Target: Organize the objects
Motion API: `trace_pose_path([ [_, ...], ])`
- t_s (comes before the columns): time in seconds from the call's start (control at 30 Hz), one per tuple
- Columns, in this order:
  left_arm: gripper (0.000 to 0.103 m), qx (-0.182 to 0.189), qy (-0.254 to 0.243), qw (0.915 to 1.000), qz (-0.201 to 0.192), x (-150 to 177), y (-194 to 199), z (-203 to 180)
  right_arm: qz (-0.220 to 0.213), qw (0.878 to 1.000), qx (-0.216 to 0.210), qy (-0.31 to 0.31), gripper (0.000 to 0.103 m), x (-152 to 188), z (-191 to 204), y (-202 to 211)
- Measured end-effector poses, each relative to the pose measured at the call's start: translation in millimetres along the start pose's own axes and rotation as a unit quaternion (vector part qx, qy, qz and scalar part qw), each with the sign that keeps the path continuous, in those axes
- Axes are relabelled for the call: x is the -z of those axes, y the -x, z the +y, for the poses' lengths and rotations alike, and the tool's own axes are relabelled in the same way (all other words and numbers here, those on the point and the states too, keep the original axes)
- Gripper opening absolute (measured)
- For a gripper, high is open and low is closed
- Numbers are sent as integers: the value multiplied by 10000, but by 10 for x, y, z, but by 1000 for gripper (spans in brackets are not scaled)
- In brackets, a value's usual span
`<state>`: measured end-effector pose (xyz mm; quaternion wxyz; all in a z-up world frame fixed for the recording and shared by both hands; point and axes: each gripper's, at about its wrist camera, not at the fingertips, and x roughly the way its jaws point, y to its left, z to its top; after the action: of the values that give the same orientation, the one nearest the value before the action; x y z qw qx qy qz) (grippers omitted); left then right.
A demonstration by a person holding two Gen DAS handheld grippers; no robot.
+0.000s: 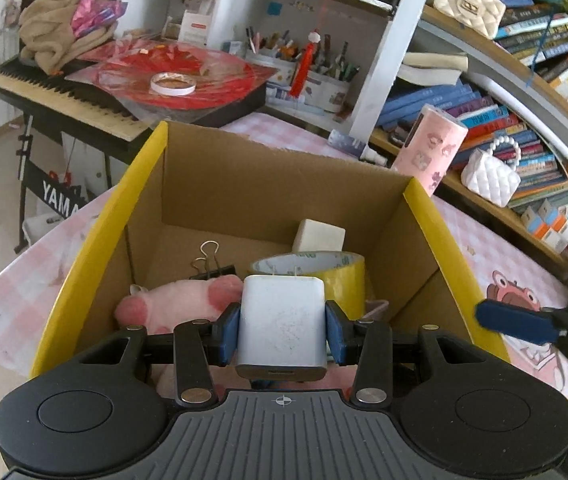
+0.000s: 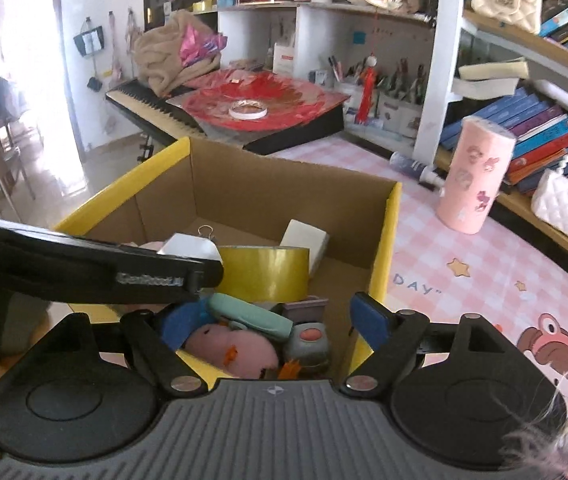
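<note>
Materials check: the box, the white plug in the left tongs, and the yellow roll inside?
Box: corrugated cardboard, matte brown inside, yellow outer faces, by its folded flaps. White plug, clamped in the left tongs: apparently hard plastic, smooth and scuffed, with thin metal-looking prongs. Yellow roll: adhesive tape, slightly glossy, probably plastic film.

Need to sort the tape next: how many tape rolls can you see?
2. A yellow tape roll stands inside the cardboard box, beyond the charger in the left tool. A white tape roll lies on the red sheet over the keyboard. Others may be buried.
</note>
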<state>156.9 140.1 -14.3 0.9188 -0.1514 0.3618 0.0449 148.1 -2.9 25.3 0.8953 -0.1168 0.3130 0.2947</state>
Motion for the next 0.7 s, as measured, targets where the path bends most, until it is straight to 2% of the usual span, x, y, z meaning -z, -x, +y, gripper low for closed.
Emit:
trace_pose_path([
  [0.1, 44, -59, -216, 9997, -40, 6, 1, -35, -122, 9998, 138, 56, 83, 52, 55, 128],
  [0.27, 56, 1, -387, 9991, -197, 12, 122, -55, -319, 9985, 430, -139, 83, 138, 77, 352],
  [0.43, 78, 244, -630, 9950, -742, 35, 484, -126, -503, 9931, 895, -561, 87, 233, 60, 569],
  [0.53, 87, 343, -878, 9891, -1130, 76, 771, -190, -567, 9864, 1250, -907, 89, 324, 45, 695],
  [0.7, 99, 395, -1240, 9790, -1571, 205, 1151, -298, -585, 9682, 1877, -1546, 96, 531, 84, 920],
])
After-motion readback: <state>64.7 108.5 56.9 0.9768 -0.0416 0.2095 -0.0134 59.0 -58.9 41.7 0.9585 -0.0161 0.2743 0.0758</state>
